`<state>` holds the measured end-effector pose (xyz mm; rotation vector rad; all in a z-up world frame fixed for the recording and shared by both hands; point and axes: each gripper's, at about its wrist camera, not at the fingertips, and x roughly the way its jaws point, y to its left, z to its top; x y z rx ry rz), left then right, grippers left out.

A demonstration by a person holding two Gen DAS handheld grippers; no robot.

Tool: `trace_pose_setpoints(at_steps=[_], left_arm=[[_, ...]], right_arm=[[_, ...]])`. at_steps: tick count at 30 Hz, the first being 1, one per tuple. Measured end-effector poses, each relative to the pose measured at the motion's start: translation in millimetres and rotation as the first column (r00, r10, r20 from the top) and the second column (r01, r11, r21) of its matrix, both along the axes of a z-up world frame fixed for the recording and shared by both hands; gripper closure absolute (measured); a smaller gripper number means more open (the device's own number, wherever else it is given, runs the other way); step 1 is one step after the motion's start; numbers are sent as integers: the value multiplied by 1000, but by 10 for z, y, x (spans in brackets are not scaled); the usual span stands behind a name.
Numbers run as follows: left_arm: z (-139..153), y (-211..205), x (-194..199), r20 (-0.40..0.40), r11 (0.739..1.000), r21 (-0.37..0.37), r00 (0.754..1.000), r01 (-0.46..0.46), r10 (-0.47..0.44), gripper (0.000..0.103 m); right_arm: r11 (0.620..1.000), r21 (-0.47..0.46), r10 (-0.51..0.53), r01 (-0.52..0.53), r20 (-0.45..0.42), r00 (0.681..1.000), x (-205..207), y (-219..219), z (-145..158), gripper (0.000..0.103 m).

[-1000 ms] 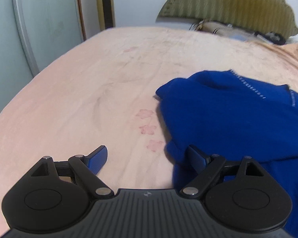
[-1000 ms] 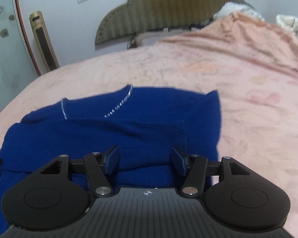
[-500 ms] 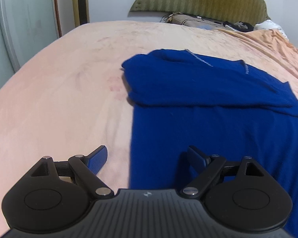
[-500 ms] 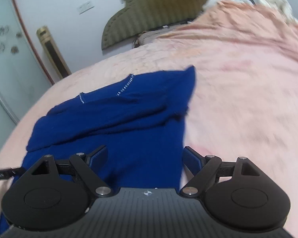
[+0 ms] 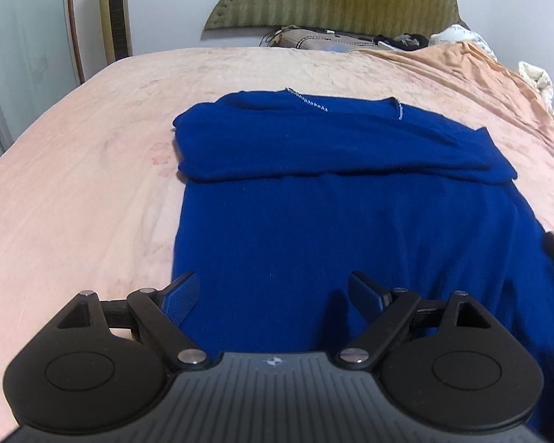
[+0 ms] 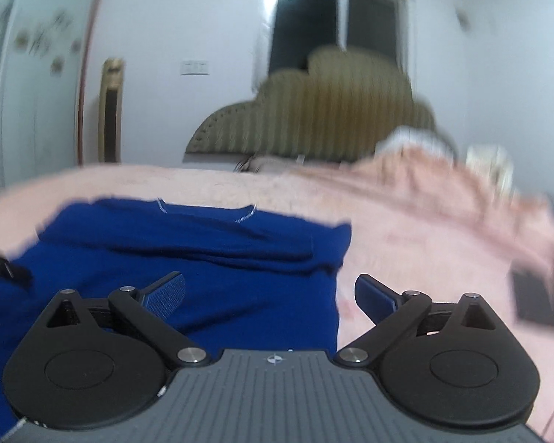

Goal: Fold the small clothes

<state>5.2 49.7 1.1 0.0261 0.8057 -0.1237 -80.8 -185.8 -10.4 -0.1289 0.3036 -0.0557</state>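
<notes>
Both tools (image 5: 273,291) (image 6: 269,295) back from sweater (image 5: 351,221)

The right gripper (image 6: 269,297) is seen with its jaws spread wide and nothing held between them. Its left finger lies over a blue sweater (image 6: 188,258), while its right finger is over the pink bedspread (image 6: 424,243); the garment's right edge runs between the two. Ahead of the gripper, the sweater's upper part is folded across in a band, with a white-stitched neckline at its far edge. Far ahead, an olive headboard (image 6: 332,110) is blurred against a white wall. A dark object (image 6: 3,265) is seen at the left, over the sweater.
</notes>
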Motion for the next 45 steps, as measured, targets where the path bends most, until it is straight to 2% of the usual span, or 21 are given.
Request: trace_pose_setpoints(at_steps=[2, 3, 4, 6, 7, 10, 12, 14, 16, 19, 22, 24, 26, 28, 30, 32, 34, 37, 38, 41, 45], left_arm=[[1, 19, -25, -1, 1000, -3, 1000, -2, 2, 15], [4, 35, -32, 0, 1000, -5, 1000, -6, 6, 15], [4, 55, -31, 1, 1000, -7, 1000, -10, 10, 15], [-3, 85, -26, -7, 1000, -14, 1000, -25, 25, 15], [-6, 98, -23, -13, 999, -19, 999, -30, 29, 15], [7, 131, -30, -21, 999, -33, 999, -29, 29, 15], [33, 135, -51, -12, 999, -25, 1000, -22, 22, 15], [52, 144, -58, -5, 1000, -15, 1000, -18, 18, 15], [60, 154, -56, -10, 1000, -21, 1000, -18, 18, 15], [46, 154, -55, -26, 999, -41, 1000, -2, 1, 15], [-7, 113, -47, -41, 999, -34, 999, 12, -13, 15], [-33, 76, -50, -46, 1000, -24, 999, 19, -20, 15], [-43, 44, -67, -41, 999, -14, 999, 33, -34, 15], [-46, 18, -81, -32, 999, 3, 999, 41, -41, 15], [-65, 3, -94, -33, 999, 14, 998, 46, -46, 15], [-96, -4, -110, -48, 998, 18, 997, 58, -57, 15], [-121, -12, -160, -48, 997, 34, 996, 74, -72, 15], [-128, -7, -227, -38, 995, 59, 996, 85, -83, 15], [-123, -2, -235, -36, 995, 63, 996, 82, -80, 15], [-90, 12, -227, -28, 997, 52, 998, 63, -62, 15], [-16, 24, -198, -2, 998, 44, 999, 35, -35, 15]], right_arm=[[987, -155, -28, 32, 31, 999, 36, 211, -137, 4], [969, -240, -40, 50, 46, 998, 60, 310, -247, 6], [946, -319, -49, 67, 62, 997, 58, 404, -334, 10], [871, -480, -42, 104, 138, 990, 33, 603, -443, 6], [846, -526, -7, 93, 162, 987, 7, 666, -476, 10], [845, -535, 49, 22, 118, 992, -14, 690, -464, 13], [889, -455, 74, -45, 45, 996, -19, 556, -348, 13], [943, -317, 100, -96, -4, 995, -77, 308, -175, 11], [976, -200, 83, -89, -38, 996, -145, -18, -7, 9], [999, -37, 24, -29, -118, 993, -242, -551, 166, 2], [994, 105, 9, 12, -198, 980, -317, -927, 167, 2], [994, 88, -37, 61, -256, 966, -243, -944, 111, 4], [995, 38, -85, 97, -241, 967, -190, -820, 112, 3], [999, 48, -12, 22, -199, 980, -212, -629, 164, 2], [990, 94, 119, -103, -176, 977, -161, -395, 226, 1], [971, 125, 223, -203, -176, 959, -74, -182, 235, 1], [963, 113, 266, -245, -248, 932, 28, 12, 154, 1], [976, 6, 204, -217, -368, 907, 78, 87, -71, 1], [979, -20, 181, -202, -372, 910, 29, 57, -138, 0], [987, 64, 164, -151, -370, 915, -75, -99, -79, 1], [985, 111, 161, -133, -302, 939, -106, -170, 61, 0]])
